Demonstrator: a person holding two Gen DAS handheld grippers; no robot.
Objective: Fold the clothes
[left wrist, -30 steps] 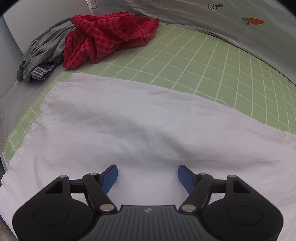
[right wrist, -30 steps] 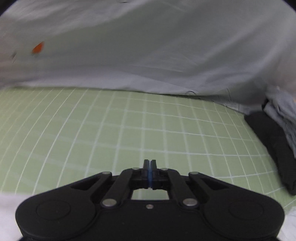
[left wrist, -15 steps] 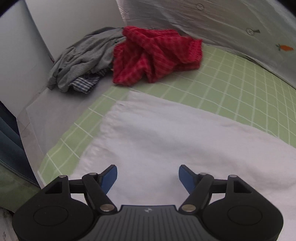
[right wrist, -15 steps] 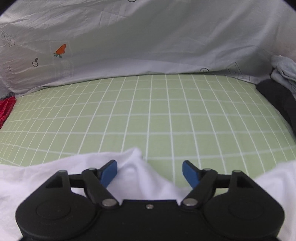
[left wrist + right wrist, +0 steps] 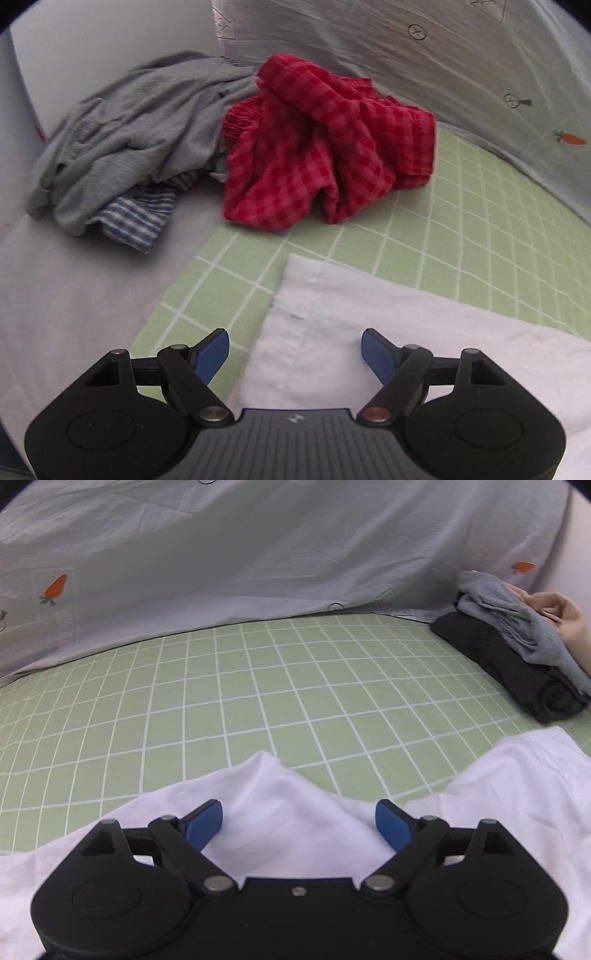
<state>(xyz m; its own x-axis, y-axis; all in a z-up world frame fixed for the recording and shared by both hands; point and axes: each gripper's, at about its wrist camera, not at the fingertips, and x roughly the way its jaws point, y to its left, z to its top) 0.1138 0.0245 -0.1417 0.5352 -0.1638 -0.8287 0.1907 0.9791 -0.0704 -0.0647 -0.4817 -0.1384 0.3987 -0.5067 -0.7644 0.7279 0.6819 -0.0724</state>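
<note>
Garment: white cloth [image 5: 388, 332] flat on green checked bed sheet [image 5: 258, 701], near edge | left tool [image 5: 294, 350]: apart, over cloth's corner, gripping nothing | right tool [image 5: 297, 821]: jaws opening, cloth ridge between, unpinched | red checked garment [image 5: 325, 155], grey clothes [image 5: 140, 129]: far corner

Garment [image 5: 369, 332] lies on mat [image 5: 461, 221], clothes pile [image 5: 221, 147] behind.

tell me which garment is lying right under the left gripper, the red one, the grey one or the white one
The white garment. Its corner lies flat on the green checked sheet beneath the open left gripper; the red checked garment and grey garment sit crumpled farther back.
</note>
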